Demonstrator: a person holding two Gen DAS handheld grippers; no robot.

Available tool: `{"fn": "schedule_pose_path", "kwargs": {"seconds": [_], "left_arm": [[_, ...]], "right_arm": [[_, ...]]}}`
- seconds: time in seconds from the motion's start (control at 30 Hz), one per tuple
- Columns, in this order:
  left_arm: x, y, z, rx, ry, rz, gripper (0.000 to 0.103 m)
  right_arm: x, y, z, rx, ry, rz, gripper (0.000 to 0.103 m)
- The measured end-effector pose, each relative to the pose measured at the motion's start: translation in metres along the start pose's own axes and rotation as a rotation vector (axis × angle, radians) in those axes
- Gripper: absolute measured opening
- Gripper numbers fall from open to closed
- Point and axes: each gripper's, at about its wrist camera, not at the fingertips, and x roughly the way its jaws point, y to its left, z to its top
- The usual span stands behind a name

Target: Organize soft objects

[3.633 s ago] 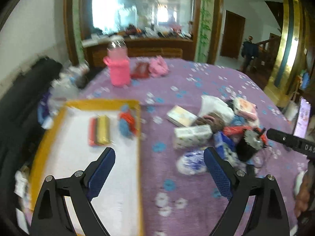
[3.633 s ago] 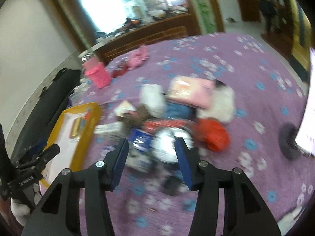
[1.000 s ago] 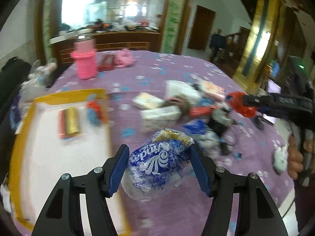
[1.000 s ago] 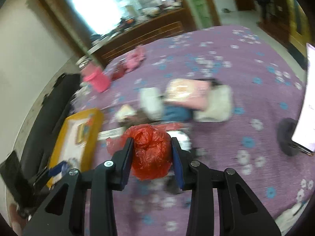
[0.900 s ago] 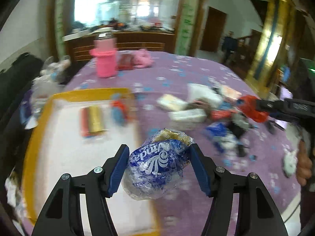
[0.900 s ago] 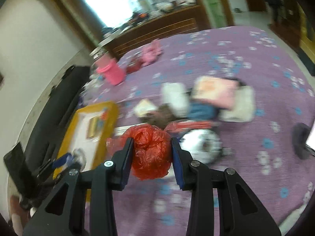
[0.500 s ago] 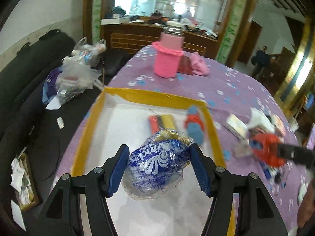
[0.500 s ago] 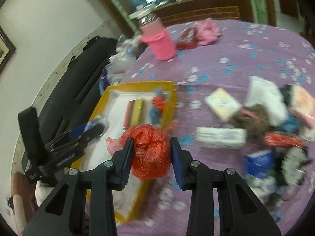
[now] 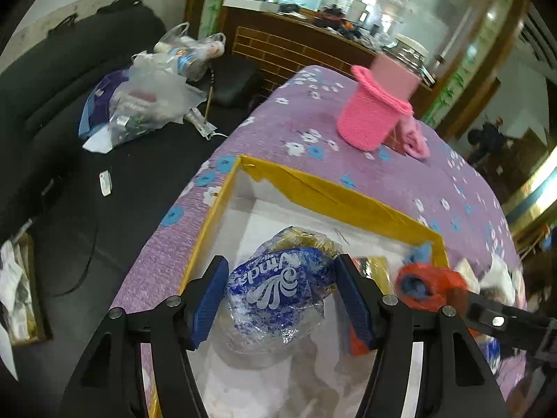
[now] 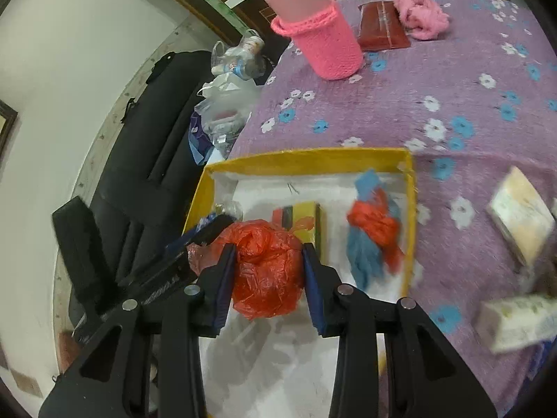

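Both grippers are loaded up. A crumpled clear plastic bag with blue print is squeezed between the blue pads of the left gripper, and a scrunched red plastic bag is clamped in the right gripper. Both bundles are held over the shallow yellow-rimmed tray with a white floor, toward its near left part. Inside the tray, a red and yellow flat packet is seen in the middle and a red-and-blue knotted cloth bundle near the right wall. Farther off on the purple flowered tablecloth, a bottle in a pink knitted sleeve is parked.
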Motion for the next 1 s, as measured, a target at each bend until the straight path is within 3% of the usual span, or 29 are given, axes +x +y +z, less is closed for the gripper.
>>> {"fn": "schedule_pose_path", "kwargs": {"seconds": [0.2, 0.33, 0.53, 0.63, 0.8, 1.0], "left_arm": [[0.002, 0.011, 0.000, -0.062, -0.030, -0.041, 0.064], [-0.006, 0.023, -0.006, -0.113, -0.040, -0.079, 0.067], [-0.034, 0.017, -0.015, -0.084, -0.115, -0.040, 0.076], [-0.063, 0.009, -0.029, -0.062, -0.178, -0.043, 0.076], [-0.118, -0.013, -0.066, -0.016, -0.243, -0.133, 0.076], [-0.185, -0.055, -0.120, 0.099, -0.311, -0.215, 0.079]], "right_arm": [[0.035, 0.010, 0.011, -0.005, -0.011, -0.008, 0.040], [0.048, 0.012, 0.011, -0.005, -0.023, -0.005, 0.059], [0.035, 0.001, 0.015, 0.022, -0.058, 0.017, 0.059], [0.011, -0.002, 0.013, 0.021, -0.081, 0.035, 0.059], [-0.051, -0.009, -0.009, -0.022, -0.141, 0.068, 0.059], [-0.157, -0.032, -0.071, -0.081, -0.239, 0.046, 0.059]]}}
